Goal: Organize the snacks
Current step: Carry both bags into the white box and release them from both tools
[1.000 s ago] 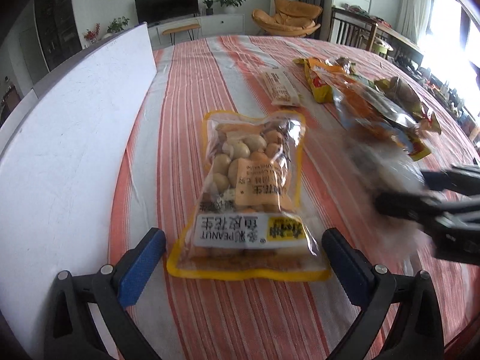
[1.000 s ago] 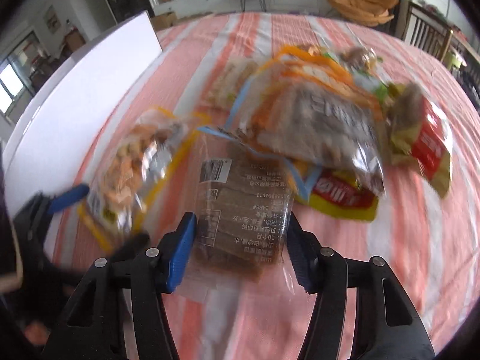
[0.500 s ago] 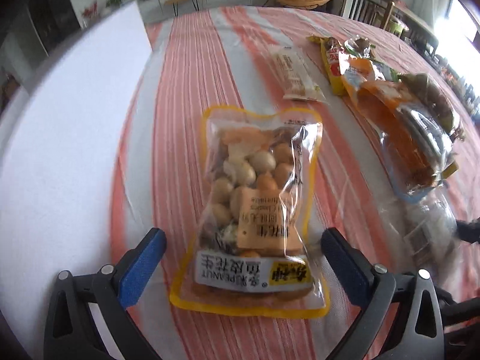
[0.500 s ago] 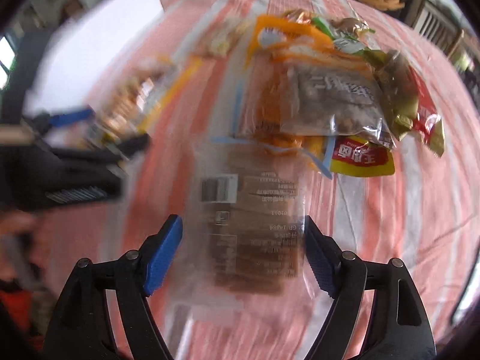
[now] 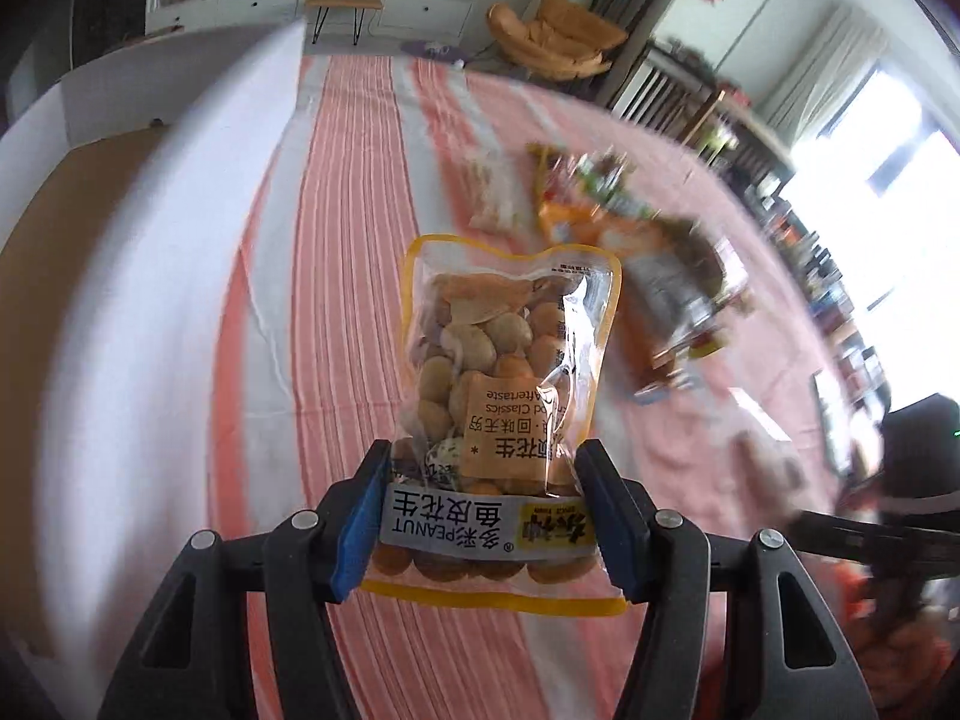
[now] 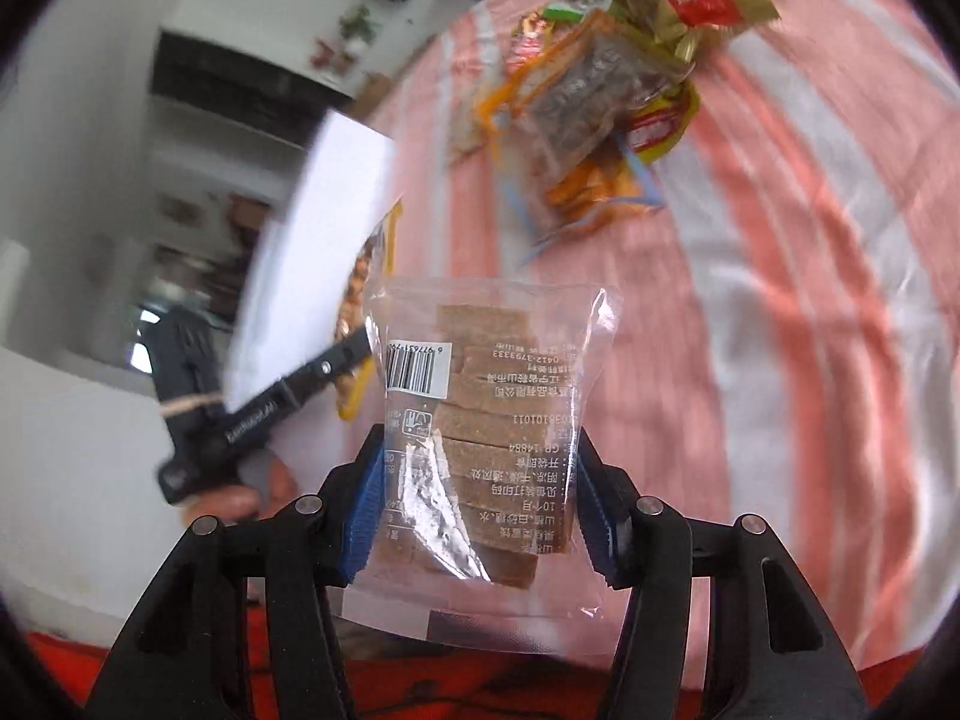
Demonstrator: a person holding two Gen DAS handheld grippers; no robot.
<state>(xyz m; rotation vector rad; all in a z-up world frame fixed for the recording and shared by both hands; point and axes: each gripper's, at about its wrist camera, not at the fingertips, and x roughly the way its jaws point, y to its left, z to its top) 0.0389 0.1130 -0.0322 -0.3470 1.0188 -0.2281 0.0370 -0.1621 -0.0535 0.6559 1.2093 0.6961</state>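
My left gripper [image 5: 489,516] is shut on a yellow-edged clear bag of peanuts [image 5: 504,384] and holds it up off the striped tablecloth [image 5: 360,228]. My right gripper [image 6: 474,510] is shut on a clear bag of brown biscuit slices [image 6: 480,438], lifted above the table. The left gripper also shows in the right wrist view [image 6: 258,420] at the left, with the peanut bag's edge [image 6: 360,276] behind it. A pile of other snack packets [image 6: 606,84] lies on the cloth farther off; it shows blurred in the left wrist view [image 5: 630,228].
A tall white board [image 5: 150,276] stands along the table's left side, also seen in the right wrist view [image 6: 324,234]. Beyond the table are a yellow chair [image 5: 558,36], a TV cabinet [image 5: 336,6] and a bright window [image 5: 870,180].
Both grippers closed on their bags and lifted them off the table. The peanut bag was lying flat between open left fingers; the biscuit bag lay between open right fingers.
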